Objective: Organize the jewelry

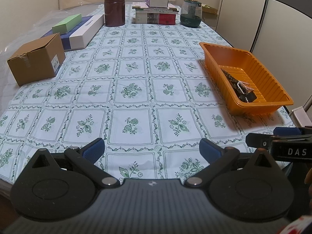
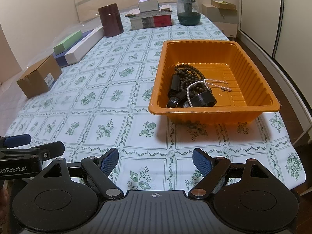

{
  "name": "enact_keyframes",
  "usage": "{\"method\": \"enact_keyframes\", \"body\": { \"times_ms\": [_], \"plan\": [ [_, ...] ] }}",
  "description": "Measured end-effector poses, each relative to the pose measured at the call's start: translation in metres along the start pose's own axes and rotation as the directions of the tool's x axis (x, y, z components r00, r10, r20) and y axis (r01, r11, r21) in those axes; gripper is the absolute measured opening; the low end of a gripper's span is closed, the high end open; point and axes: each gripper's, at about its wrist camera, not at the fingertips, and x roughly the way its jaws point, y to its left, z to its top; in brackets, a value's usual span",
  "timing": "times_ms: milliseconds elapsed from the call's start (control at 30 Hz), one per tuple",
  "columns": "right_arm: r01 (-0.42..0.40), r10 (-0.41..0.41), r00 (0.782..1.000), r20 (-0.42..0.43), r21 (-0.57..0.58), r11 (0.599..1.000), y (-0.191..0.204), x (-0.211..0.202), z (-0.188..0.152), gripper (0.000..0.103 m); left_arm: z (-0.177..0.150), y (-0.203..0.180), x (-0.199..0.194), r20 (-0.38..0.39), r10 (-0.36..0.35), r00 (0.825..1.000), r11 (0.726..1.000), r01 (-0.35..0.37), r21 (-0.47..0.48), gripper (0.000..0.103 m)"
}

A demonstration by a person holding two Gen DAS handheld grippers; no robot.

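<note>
An orange plastic tray (image 2: 253, 105) (image 1: 212, 56) stands on the right side of the table. Inside it lie a dark bead necklace (image 2: 187, 74) (image 1: 230, 76), a white pearl strand (image 2: 206, 82) (image 1: 241, 85) and black straps (image 2: 202, 98). My right gripper (image 2: 155, 160) hovers open over the cloth, short of the tray's near wall, nothing between its blue pads. My left gripper (image 1: 152, 149) is open too, empty, left of the tray near the table's front edge. Each gripper's fingers show at the other view's side edge.
A green-patterned tablecloth (image 1: 136, 97) covers the table. A cardboard box (image 1: 37, 58) and flat boxes (image 1: 78, 31) line the left side. A brown canister (image 1: 114, 9), stacked books (image 1: 156, 13) and a glass jar (image 1: 191, 13) stand at the far end. Cabinets (image 2: 259, 9) rise at the right.
</note>
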Motion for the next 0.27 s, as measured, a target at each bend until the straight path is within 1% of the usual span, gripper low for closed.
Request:
{"method": "enact_keyframes", "body": {
  "times_ms": [167, 267],
  "plan": [
    [-0.002, 0.002, 1.0, 0.0, 0.001, 1.0, 0.0, 0.0, 0.0001, 0.083, -0.0007, -0.0001, -0.0003, 0.003, -0.014, 1.0, 1.0, 0.014, -0.004, 0.102],
    [-0.001, 0.001, 1.0, -0.001, 0.0, 1.0, 0.0, -0.0003, -0.0003, 0.083, -0.0006, -0.0018, -0.0021, 0.019, -0.014, 1.0, 1.0, 0.014, 0.014, 0.103]
  ]
}}
